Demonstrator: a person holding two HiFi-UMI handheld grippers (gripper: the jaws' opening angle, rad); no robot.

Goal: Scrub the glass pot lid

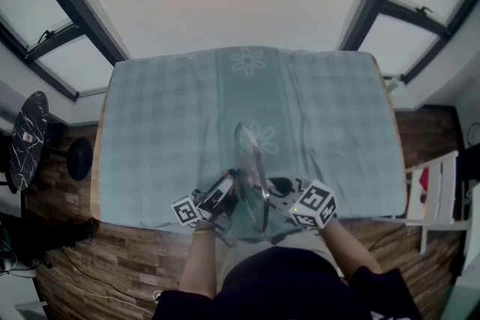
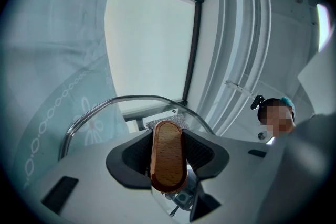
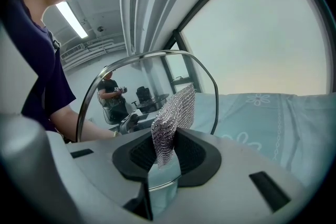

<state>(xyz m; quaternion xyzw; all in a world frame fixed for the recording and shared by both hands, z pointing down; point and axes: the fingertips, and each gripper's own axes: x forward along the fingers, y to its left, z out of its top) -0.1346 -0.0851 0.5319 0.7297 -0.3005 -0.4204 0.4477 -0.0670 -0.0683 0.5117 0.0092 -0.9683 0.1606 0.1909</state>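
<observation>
The glass pot lid [image 1: 252, 174] stands on edge above the near part of the table, between my two grippers. My left gripper [image 1: 223, 195] is shut on the lid's wooden handle [image 2: 168, 139], which fills the gap between its jaws [image 2: 168, 157]. The lid's steel rim [image 2: 100, 108] arcs beyond it. My right gripper [image 1: 282, 194] is shut on a silver chain-mail scrubber [image 3: 176, 113]. The scrubber sticks up from its jaws [image 3: 168, 159] against the glass, inside the lid's rim [image 3: 152, 56]. Through the glass, the scrubber [image 2: 168, 121] also shows in the left gripper view.
The table wears a pale green checked cloth [image 1: 165, 124] with flower prints. A dark round side table [image 1: 27, 139] stands at the left, and a white chair [image 1: 435, 187] at the right. Windows lie beyond the table's far edge.
</observation>
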